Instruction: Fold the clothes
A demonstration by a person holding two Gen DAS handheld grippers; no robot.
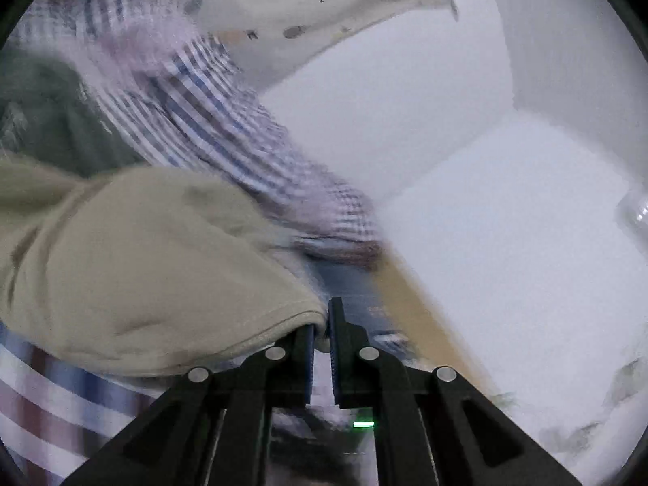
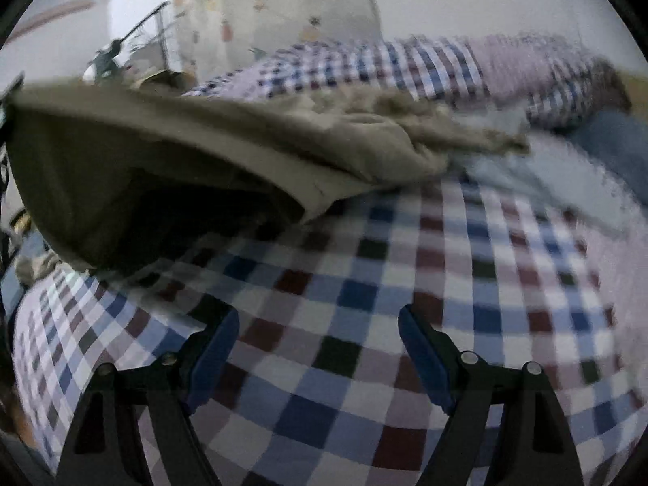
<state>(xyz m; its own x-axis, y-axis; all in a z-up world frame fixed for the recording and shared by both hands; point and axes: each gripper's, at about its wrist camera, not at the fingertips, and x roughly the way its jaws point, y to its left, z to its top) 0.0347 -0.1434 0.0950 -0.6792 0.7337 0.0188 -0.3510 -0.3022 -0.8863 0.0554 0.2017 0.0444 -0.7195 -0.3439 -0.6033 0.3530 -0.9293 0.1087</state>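
- Nearest our left wrist camera, the left gripper (image 1: 322, 330) has its two fingers almost pressed together, and the hem of the beige garment (image 1: 154, 259) is pinched between them at the tips.
- From that pinch we see the beige garment billowing up and away to the left, lifted off the checked bedsheet (image 1: 48, 397) that shows beneath it at the lower left.
- Further back and rightward we see a checked pillow (image 1: 227, 137), blurred, then a printed curtain (image 1: 308, 4) and a white wall (image 1: 506, 243).
- On our right wrist view, the right gripper (image 2: 318, 336) has its blue-padded fingers (image 2: 214, 348) spread wide, holding nothing, just above the checked bedsheet (image 2: 364, 283); we cannot tell whether the tips touch it.
- Ahead and to the left of that gripper, the beige garment (image 2: 182, 154) hangs raised on its left side, its crumpled right part lying on the sheet.
- Beyond it the checked pillow (image 2: 405, 65) lies across the bed.
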